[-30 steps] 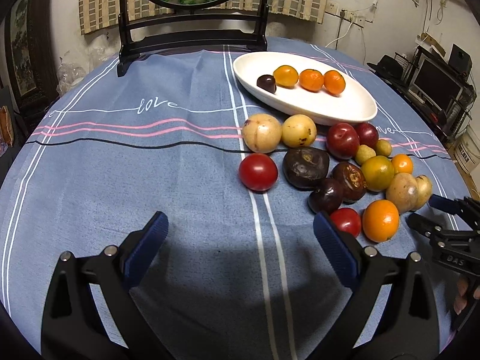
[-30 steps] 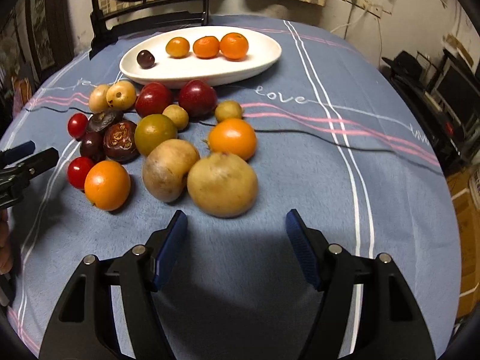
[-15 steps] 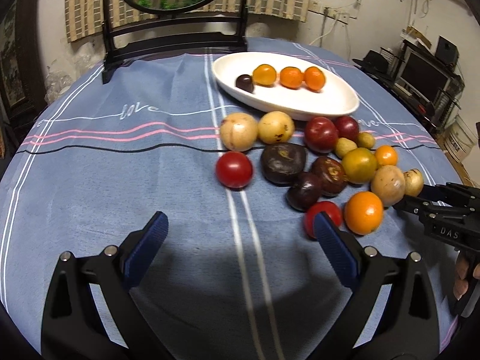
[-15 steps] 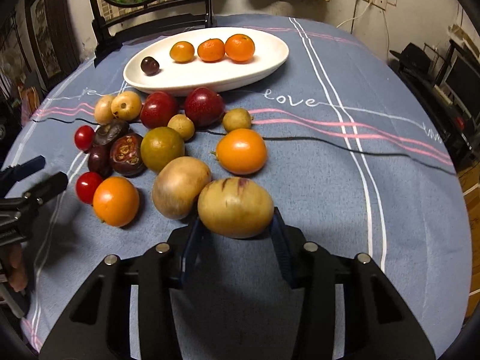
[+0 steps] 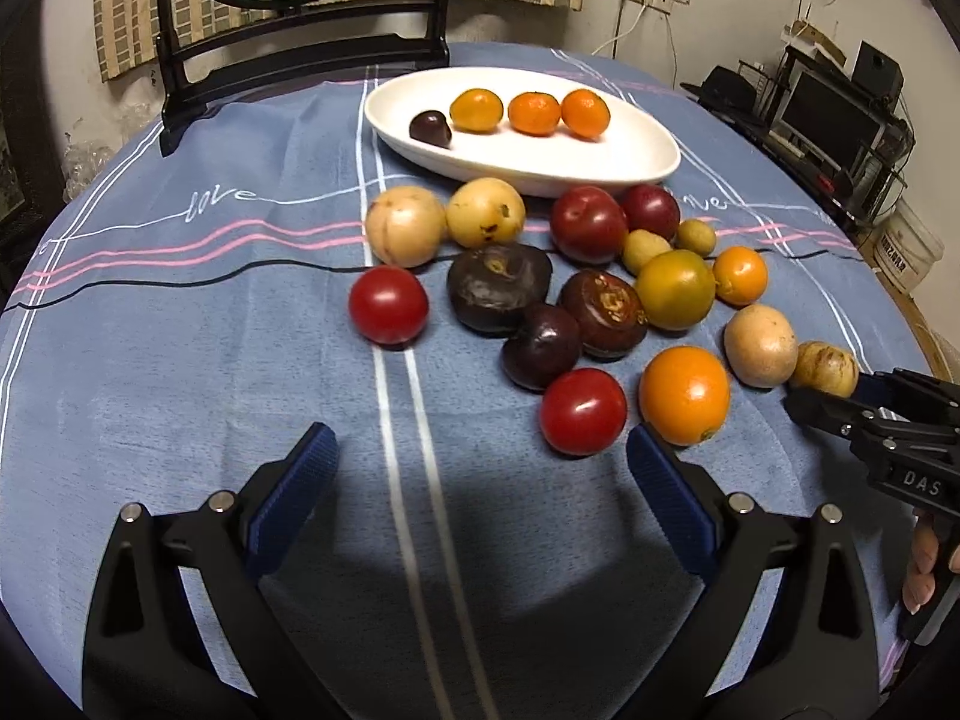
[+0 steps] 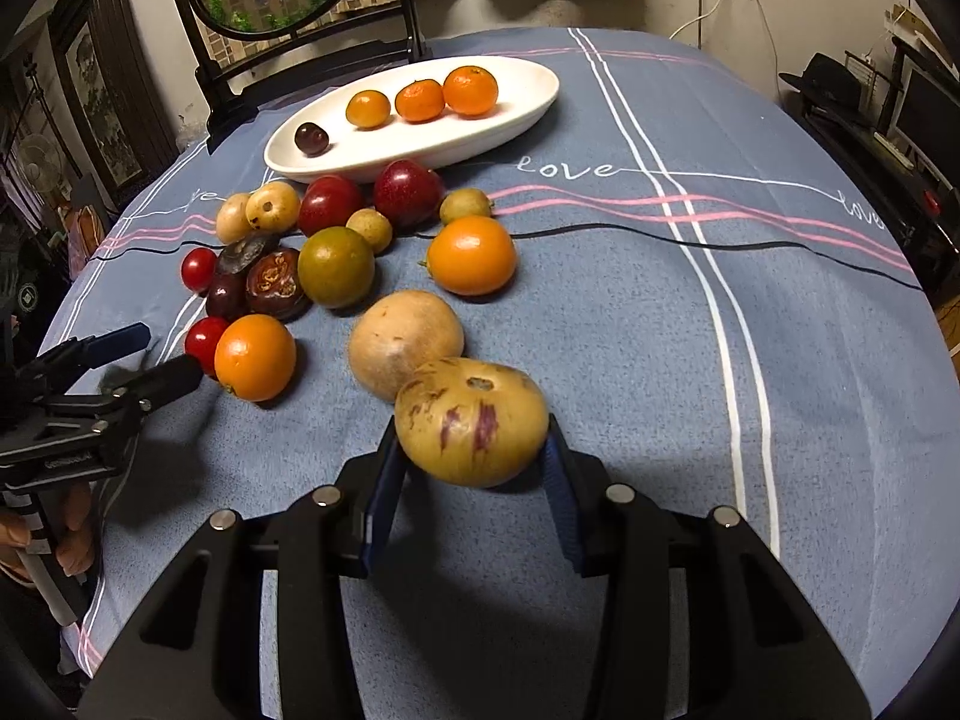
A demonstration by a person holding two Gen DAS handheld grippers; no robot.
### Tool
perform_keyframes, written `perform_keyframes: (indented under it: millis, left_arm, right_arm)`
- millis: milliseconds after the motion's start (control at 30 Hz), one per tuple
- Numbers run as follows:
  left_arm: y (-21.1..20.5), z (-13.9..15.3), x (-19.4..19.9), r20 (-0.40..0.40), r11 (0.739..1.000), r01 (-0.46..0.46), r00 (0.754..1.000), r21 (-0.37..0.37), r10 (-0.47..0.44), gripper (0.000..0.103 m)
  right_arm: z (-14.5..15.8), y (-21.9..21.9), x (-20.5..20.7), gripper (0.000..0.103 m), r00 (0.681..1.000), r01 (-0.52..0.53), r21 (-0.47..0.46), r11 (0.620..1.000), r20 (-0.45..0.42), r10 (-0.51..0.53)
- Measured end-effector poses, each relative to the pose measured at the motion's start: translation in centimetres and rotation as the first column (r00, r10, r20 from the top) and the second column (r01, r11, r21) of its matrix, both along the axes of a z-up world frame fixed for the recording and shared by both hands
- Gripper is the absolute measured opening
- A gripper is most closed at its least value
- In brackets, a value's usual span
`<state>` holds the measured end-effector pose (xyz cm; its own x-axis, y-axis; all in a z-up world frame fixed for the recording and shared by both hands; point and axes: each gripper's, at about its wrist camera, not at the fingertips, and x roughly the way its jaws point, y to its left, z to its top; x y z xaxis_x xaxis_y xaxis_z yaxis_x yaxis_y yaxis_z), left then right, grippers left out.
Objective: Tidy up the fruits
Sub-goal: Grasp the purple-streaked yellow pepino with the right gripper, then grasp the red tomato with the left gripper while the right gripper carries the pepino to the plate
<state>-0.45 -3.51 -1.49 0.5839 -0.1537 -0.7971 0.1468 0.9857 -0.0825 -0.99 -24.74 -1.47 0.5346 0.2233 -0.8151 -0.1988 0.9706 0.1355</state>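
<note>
1. At the lower left of the left wrist view we see the left gripper [image 5: 480, 474] with its jaws spread wide and nothing between them, over bare blue cloth on the desk [image 5: 180, 360].
2. Just left of centre in that view a red tomato [image 5: 389, 312] lies alone, apart from the main heap of fruit.
3. Above it, in the upper middle, the white dish [image 5: 630, 162] holds one dark fruit [image 5: 430, 128] and three small oranges [image 5: 528, 114] in a row.
4. Right of centre, a second tomato [image 5: 583, 411] and a big orange [image 5: 684, 394] lie just beside each other, near the right fingertip [image 5: 666, 480] of the left gripper.
5. At the right edge of that view the right gripper [image 5: 852, 396] comes in, its jaws closed on a yellowish speckled fruit [image 5: 823, 367].
6. In the right wrist view the same speckled fruit [image 6: 471, 423] sits at lower centre, pressed between both blue pads [image 6: 384, 480], touching a tan round fruit [image 6: 405, 343] behind it.
7. At the far left of that view, a hand [image 6: 66, 534] holds the handle of the left gripper.
</note>
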Motion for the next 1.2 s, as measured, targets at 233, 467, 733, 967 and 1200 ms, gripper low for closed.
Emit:
perform_keyframes:
  millis: [233,467,733,967,1200]
  left_arm:
    - [-1.9,-0.4,0.6,-0.018,0.998,0.021,1.000,0.066,-0.020,0.081]
    - [-2.3,0.0,1.0,-0.020,0.998,-0.008,1.000,0.059,0.009,0.060]
    - [-2.6,0.4,-0.2,-0.020,0.998,0.053,0.998,0.039,-0.052,0.029]
    - [-0.7,1.4,-2.0,-0.002,0.998,0.056,0.998,0.019,-0.056,0.029]
    - [0.0,4.6,-2.6,0.060,0.998,0.060,0.996,0.017,-0.061,0.029]
  right_arm:
    - [0.0,-0.3,-0.4,0.044,1.000,-0.010,0.007,1.000,-0.004,0.010]
    - [0.0,-0.3,-0.5,0.044,1.000,-0.015,0.002,1.000,-0.002,0.015]
    - [0.4,-0.2,-0.7,0.044,1.000,-0.021,0.002,1.000,0.006,0.021]
    - [1.0,-0.6,-1.1,0.044,1.000,-0.020,0.006,1.000,0.019,0.020]
    - [2.6,-0.6,-1.5,0.044,0.998,-0.028,0.009,1.000,0.055,0.027]
